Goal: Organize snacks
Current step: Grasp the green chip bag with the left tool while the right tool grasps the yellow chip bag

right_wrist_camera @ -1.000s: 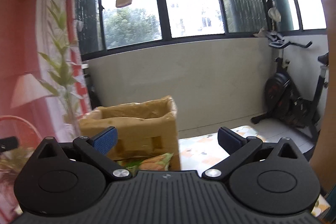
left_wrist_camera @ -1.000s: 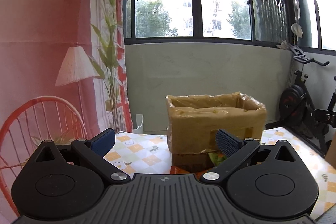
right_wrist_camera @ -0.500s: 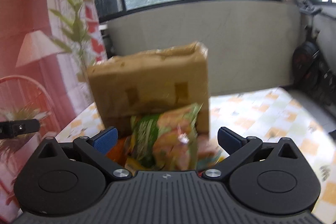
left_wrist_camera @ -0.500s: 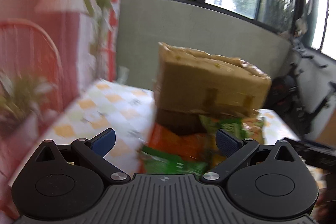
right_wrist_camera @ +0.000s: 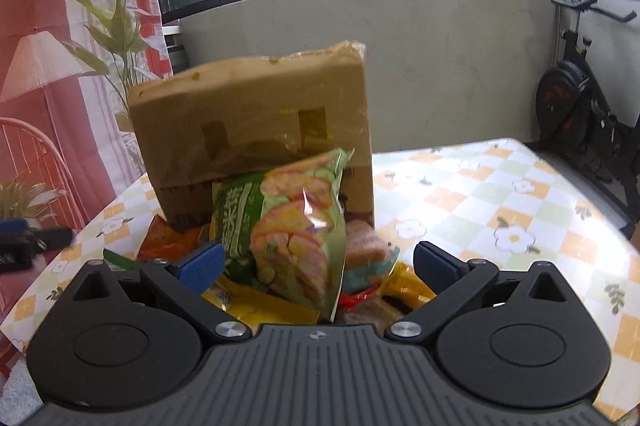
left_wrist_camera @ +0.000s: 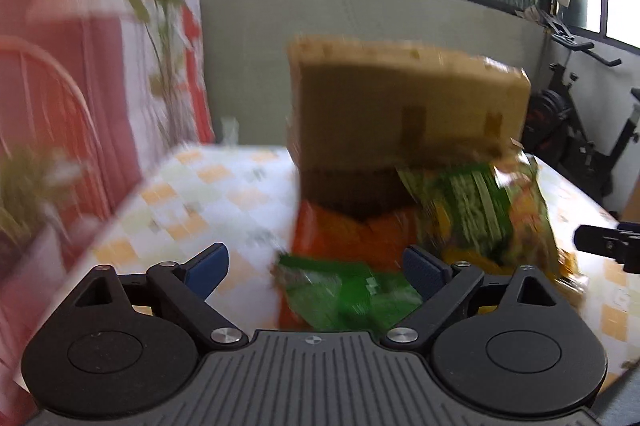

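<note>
A tape-covered cardboard box point(right_wrist_camera: 256, 122) stands on the chequered tablecloth point(right_wrist_camera: 500, 210). A green snack bag point(right_wrist_camera: 288, 226) leans upright against its front, above a heap of orange, yellow and pink packets. My right gripper point(right_wrist_camera: 318, 266) is open, its pads apart on either side of this bag. In the blurred left wrist view, my left gripper point(left_wrist_camera: 316, 266) is open with its jaws closing. A flat green packet point(left_wrist_camera: 348, 294) and an orange packet point(left_wrist_camera: 344, 238) lie between its pads, untouched. The box point(left_wrist_camera: 408, 106) rises behind them.
The other gripper shows at the right edge point(left_wrist_camera: 608, 246) of the left wrist view. An exercise bike point(right_wrist_camera: 580, 114) stands at the right beyond the table. A printed backdrop point(right_wrist_camera: 40, 66) hangs at the left. Bare cloth point(left_wrist_camera: 192, 194) lies left of the heap.
Both grippers have sunk and tipped down toward the table. The box now fills the middle of each view, and the snack packets have come up between the pads.
</note>
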A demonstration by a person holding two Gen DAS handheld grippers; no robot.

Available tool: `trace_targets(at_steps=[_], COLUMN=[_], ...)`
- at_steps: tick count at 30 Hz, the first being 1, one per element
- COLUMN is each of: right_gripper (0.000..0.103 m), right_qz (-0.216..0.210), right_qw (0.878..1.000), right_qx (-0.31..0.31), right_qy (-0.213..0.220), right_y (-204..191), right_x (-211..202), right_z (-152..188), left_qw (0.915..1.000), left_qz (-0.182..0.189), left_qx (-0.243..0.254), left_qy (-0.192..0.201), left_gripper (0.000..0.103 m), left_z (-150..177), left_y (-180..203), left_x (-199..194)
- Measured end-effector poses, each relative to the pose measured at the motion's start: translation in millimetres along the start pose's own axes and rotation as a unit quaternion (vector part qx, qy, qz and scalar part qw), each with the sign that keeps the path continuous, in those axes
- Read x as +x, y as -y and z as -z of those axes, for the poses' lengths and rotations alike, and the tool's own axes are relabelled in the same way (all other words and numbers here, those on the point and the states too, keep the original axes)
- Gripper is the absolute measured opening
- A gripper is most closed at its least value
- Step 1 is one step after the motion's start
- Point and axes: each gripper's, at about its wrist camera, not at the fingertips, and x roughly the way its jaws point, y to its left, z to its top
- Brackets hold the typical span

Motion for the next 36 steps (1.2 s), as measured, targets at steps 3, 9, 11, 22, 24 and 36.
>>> trace_targets(at_steps=[3, 9, 11, 22, 24, 36], right_gripper=[0.101, 0.1, 0.1, 0.1, 0.1, 0.096], right_qz=[-0.016, -0.017, -0.015, -0.051, -0.059, -0.113], right_qw=[1.0, 0.999, 0.999, 0.994, 0.992, 0.977], right_qx=[-0.009, -0.007, -0.006, -0.03, -0.035, -0.046], right_qy=[-0.02, -0.042, -0.046, -0.091, -0.102, -0.177], right_y=[-3.0, -3.2, -3.3, -16.0, -19.5, -35.0], right_x=[5.5, 15.2, 16.6, 31.8, 36.0, 64.9], right_z=[5.8, 11.8, 12.8, 22.6, 24.6, 36.4], left_qw=[0.9994, 0.997, 0.9952, 0.994, 0.9943, 0.9983], left_qz=[0.014, 0.048, 0.06, 0.039, 0.041, 0.043], left_qx=[-0.025, -0.012, -0.015, -0.006, -0.014, -0.024], left_qy=[-0.017, -0.059, -0.076, -0.102, -0.098, -0.032], left_gripper=[0.095, 0.094, 0.094, 0.086, 0.082, 0.08], left_z=[13.4, 28.5, 33.6, 53.2, 55.1, 50.3], left_y=[-3.2, -0.2, -1.5, 3.5, 1.8, -2.7], left_x=[11.3, 31.9, 37.7, 55.5, 53.5, 31.1])
